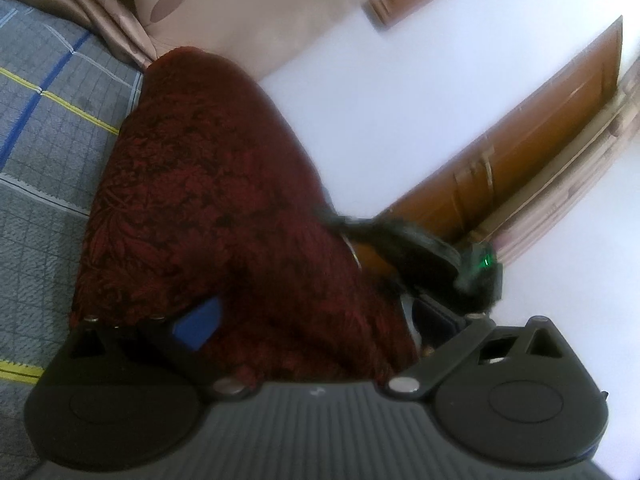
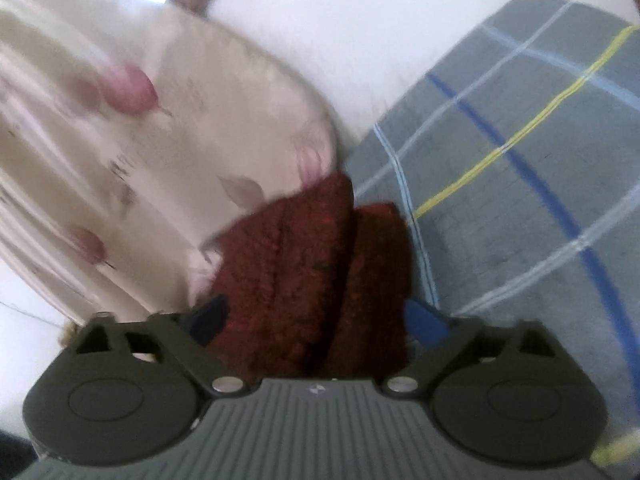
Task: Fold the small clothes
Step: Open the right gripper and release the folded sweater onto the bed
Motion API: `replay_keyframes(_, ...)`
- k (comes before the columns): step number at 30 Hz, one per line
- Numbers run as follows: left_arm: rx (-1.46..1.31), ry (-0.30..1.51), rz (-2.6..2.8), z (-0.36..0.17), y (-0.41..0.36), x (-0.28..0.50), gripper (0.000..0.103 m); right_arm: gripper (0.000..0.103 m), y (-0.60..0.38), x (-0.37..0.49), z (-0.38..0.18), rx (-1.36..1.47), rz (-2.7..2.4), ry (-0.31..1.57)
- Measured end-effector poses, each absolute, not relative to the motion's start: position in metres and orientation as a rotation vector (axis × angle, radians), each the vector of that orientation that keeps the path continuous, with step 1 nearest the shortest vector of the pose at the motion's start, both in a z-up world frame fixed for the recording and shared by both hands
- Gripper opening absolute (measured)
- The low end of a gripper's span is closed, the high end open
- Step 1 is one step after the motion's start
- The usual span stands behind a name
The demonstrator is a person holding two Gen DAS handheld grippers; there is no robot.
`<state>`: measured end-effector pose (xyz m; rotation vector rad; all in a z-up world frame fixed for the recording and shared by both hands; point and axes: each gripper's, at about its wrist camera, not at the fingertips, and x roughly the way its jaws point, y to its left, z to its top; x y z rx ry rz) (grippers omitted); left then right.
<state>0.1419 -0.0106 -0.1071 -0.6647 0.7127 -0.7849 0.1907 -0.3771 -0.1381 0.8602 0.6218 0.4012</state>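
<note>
Dark red patterned garment (image 1: 208, 208): lifted above the grey checked bedspread (image 1: 44, 128), folded into 2 layers in the right view. Left gripper (image 1: 316, 320): jaws wide, cloth between them, grip unclear. Right gripper (image 2: 316, 320): jaws wide, cloth between, grip unclear. Beige curtain (image 2: 132, 132) behind.

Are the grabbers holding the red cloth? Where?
Cannot tell. One end of the red cloth lies between the wide jaws of the left gripper and right gripper, but no pad clearly pinches it.
</note>
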Motion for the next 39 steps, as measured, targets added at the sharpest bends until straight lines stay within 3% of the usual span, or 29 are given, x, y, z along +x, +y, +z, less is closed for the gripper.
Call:
replay_keyframes(1,-0.672,0.709,-0.777,-0.106,-0.008,0.141,0.103,0.045,-0.368,0.197,-0.138,0.837,0.419,0.634)
replay_keyframes(2,-0.685,0.703,-0.776,-0.106,-0.004,0.14,0.103,0.04,-0.358,0.202,-0.137,0.816,0.438,0.638)
replay_keyframes(8,-0.743,0.733,-0.792,-0.115,0.006,0.145,0.103,0.038,-0.343,0.199,-0.134,0.907,0.607,0.499)
replay_keyframes(13,-0.59,0.717,-0.798,-0.11,-0.014,0.138,0.103,0.034,-0.372,0.211,-0.181,0.932,0.506,0.57)
replay_keyframes(15,-0.575,0.713,-0.8,-0.109,-0.016,0.137,0.103,0.041,-0.375,0.207,-0.183,0.942,0.532,0.57)
replay_keyframes(17,-0.609,0.718,-0.799,-0.11,-0.013,0.139,0.103,0.065,-0.381,0.2,-0.18,0.981,0.534,0.545)
replay_keyframes(18,-0.631,0.719,-0.797,-0.111,-0.011,0.139,0.103,0.07,-0.384,0.194,-0.176,0.993,0.514,0.521)
replay_keyframes(24,-0.656,0.716,-0.796,-0.113,-0.008,0.141,0.103,0.071,-0.374,0.144,-0.116,0.805,0.496,0.433)
replay_keyframes(28,-0.667,0.702,-0.789,-0.118,-0.006,0.141,0.103,0.071,-0.331,0.118,-0.089,0.527,0.516,0.416)
replay_keyframes(31,-0.717,0.699,-0.792,-0.122,0.001,0.14,0.103,0.063,-0.305,0.11,-0.095,0.343,0.506,0.46)
replay_keyframes(34,-0.742,0.71,-0.8,-0.126,0.006,0.142,0.103,0.062,-0.294,0.109,-0.118,0.192,0.391,0.525)
replay_keyframes(39,-0.718,0.717,-0.777,-0.12,0.006,0.136,0.103,0.066,-0.311,0.114,-0.142,0.295,0.359,0.573)
